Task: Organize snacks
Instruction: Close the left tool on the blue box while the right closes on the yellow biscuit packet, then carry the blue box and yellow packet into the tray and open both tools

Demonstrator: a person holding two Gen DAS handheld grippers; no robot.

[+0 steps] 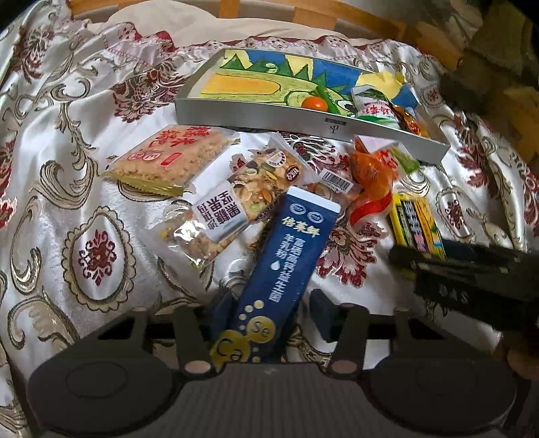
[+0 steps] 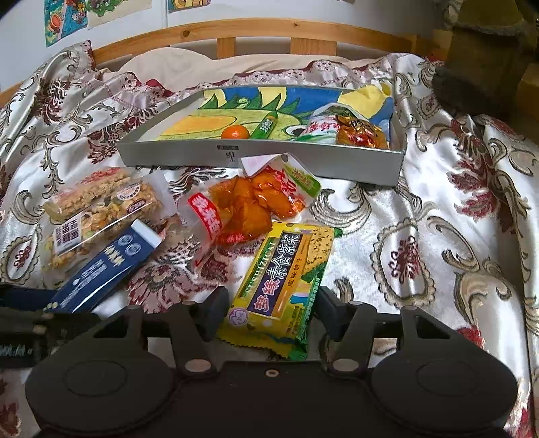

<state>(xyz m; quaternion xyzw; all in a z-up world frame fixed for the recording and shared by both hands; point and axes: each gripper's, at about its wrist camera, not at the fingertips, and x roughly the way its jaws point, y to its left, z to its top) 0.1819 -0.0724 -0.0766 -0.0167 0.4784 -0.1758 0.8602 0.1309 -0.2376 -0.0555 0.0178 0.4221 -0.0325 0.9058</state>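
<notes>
Nearest the left wrist camera, the left gripper is seen with its fingers spread wide, and a dark blue milk-powder sachet is lying lengthwise between them; whether either finger is touching it cannot be told. On the other side, the right gripper is likewise held apart, and the near end of a yellow seaweed biscuit packet is framed between its fingers, with a gap visible on both sides. Everything is spread on a floral satin bedspread. Just beyond the blue sachet, a clear nut-brittle bar is overlapped by it, and a rice-cake square is found further left. An orange vacuum-packed snack is lying between the biscuit packet and the grey tray, just in front of the tray's near wall. Inside the tray, on a painted lining, a small orange, a green tube-shaped packet, a white-and-green pouch and a golden wrapped snack are gathered toward the right. A wooden headboard is seen behind.
</notes>
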